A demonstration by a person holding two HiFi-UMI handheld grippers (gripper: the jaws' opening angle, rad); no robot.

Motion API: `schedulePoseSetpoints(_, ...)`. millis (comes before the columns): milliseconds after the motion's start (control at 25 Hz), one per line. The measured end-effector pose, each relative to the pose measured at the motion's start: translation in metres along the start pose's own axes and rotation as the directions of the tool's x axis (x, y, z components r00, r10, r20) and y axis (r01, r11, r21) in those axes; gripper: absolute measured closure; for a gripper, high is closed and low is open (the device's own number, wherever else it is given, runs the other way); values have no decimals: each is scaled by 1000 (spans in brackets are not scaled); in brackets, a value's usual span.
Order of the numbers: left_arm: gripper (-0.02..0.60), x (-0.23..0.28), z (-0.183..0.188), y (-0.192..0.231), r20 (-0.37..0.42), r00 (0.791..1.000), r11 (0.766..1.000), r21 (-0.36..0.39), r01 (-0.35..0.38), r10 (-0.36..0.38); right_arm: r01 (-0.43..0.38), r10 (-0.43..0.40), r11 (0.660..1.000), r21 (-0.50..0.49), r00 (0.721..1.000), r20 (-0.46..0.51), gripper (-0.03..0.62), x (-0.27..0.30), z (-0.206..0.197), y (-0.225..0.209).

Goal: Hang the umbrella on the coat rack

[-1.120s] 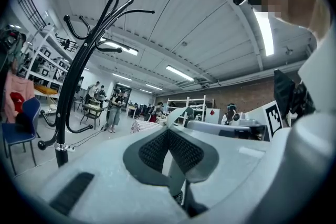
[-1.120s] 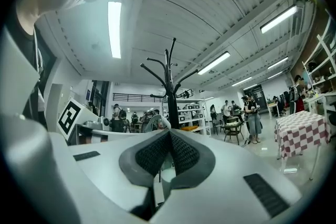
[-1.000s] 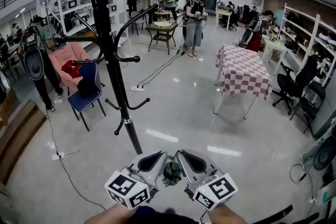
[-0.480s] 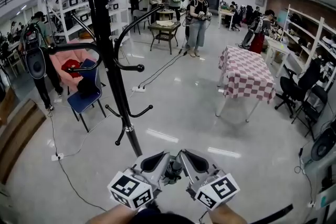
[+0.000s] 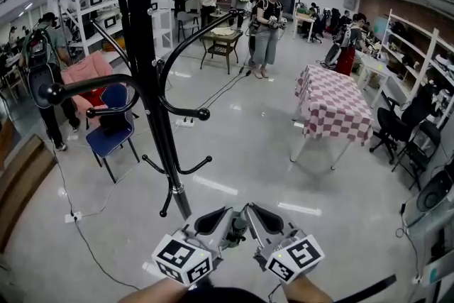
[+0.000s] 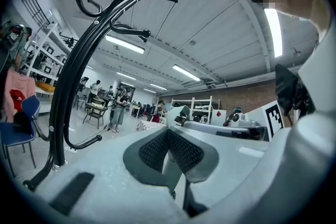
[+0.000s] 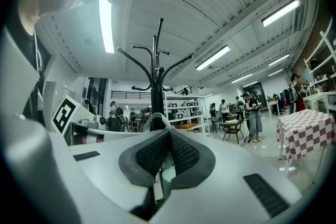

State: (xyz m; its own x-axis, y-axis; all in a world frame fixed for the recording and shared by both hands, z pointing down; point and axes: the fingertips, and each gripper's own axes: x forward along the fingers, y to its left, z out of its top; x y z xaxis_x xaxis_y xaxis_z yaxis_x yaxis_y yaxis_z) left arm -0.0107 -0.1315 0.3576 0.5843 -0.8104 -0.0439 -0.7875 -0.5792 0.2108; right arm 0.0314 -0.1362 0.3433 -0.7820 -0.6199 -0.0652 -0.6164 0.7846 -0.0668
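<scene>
Both grippers sit low and near you, tips angled in toward each other. Your left gripper point(image 6: 169, 147) has its ribbed pads pinched narrow on a thin pale strip, which seems to be part of the umbrella point(image 5: 234, 229). Your right gripper point(image 7: 167, 150) is clamped the same way, with a white loop point(image 7: 149, 119) standing up just beyond its pads, probably the umbrella's strap. From the head view only a dark greenish bit of the umbrella shows, held between the two tips. Little else of it can be seen.

Holding it from both sides likely keeps the strap spread and the body steady, so the loop can be slipped over a hook.

Ahead and to the left stands the black coat rack point(image 5: 147, 81), its pole rising out of view. A curved hook arm with a ball end point(image 5: 203, 113) reaches toward the right at middle height, and looks like the closest candidate. The umbrella is well below it and apart from the rack, so hanging has not yet begun. Lifting and moving left and farther seems needed.
</scene>
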Motion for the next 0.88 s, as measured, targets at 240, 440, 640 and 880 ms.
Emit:
schedulePoseSetpoints(240,571,16,5,26,6,1000,1000,-3,6,-6,2,-2,1000,-12,1000,-9,586,29,-3,-13)
schedulePoseSetpoints(440,571,26,3,42,2,1000,1000,-5,5,-5,4,-4,1000,-6,1000,-14,586,47,-8,-23)
schedulePoseSetpoints(640,571,42,2,63,7,999,999,-9,-42,42,-47,47,999,2,999,-21,586,68,-13,-39)
schedulePoseSetpoints(880,571,72,-2,84,29,986,987,-16,-162,163,-184,184,983,20,982,-42,586,94,-21,-70)
